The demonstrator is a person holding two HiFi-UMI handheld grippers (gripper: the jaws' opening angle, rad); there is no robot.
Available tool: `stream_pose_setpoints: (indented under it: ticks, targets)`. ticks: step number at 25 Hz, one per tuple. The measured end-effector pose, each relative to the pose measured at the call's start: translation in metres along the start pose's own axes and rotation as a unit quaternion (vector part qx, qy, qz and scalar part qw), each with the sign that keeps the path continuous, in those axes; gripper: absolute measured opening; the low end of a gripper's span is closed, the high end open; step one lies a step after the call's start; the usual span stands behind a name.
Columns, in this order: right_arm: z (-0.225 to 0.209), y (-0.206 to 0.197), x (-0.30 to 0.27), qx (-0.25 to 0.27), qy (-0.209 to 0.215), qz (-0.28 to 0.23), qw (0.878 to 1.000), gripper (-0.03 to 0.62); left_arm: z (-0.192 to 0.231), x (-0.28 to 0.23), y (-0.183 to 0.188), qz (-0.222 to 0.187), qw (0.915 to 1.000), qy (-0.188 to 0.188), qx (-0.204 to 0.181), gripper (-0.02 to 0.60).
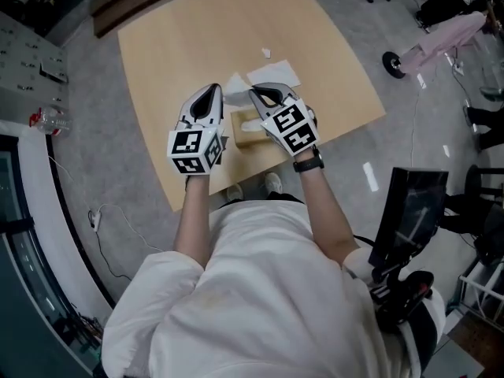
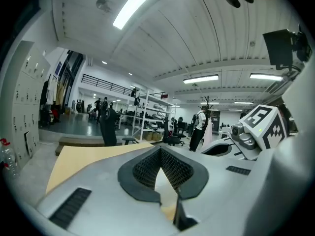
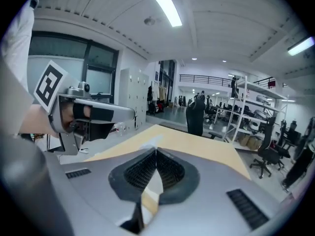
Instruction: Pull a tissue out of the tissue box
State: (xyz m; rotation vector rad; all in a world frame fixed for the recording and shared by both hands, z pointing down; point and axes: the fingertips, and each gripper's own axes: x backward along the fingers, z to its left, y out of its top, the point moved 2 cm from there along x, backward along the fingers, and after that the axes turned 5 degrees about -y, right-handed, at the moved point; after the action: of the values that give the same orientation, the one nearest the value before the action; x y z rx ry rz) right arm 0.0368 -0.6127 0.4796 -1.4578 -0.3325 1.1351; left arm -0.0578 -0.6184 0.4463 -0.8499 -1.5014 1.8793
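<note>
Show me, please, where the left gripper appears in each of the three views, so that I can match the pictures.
Head view: the left gripper is just left of centre, its marker cube toward the person.
Left gripper view: the left gripper fills the lower centre, jaws together.
Right gripper view: it reaches in from the left edge, marker cube on top.
Shared landmark: the wooden table.
</note>
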Motion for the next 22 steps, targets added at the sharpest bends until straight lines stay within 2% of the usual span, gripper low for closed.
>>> stream_pose_setpoints:
  ticks: [9, 15, 18, 22]
  targets:
    - [-0.019, 0.074, 0.026, -0.023, -0.068, -0.105, 0.992, 0.005, 0.005, 0.004, 0.051, -0.057, 0.9981, 0.017, -0.016, 0.0]
    - [-0.037, 0.105, 0.041, -0.027, -0.123, -0.171, 0.977, 0.006, 0.01, 0.007, 0.088, -0.101, 0.9938, 0.028, -0.037, 0.0]
    - [-0.045, 0.115, 0.05, -0.031, -0.153, -0.193, 0.969, 0.006, 0.011, 0.007, 0.096, -0.108, 0.9926, 0.031, -0.045, 0.0]
    - [-0.051, 0.121, 0.062, -0.032, -0.172, -0.205, 0.963, 0.006, 0.006, 0.005, 0.098, -0.109, 0.9924, 0.033, -0.046, 0.0]
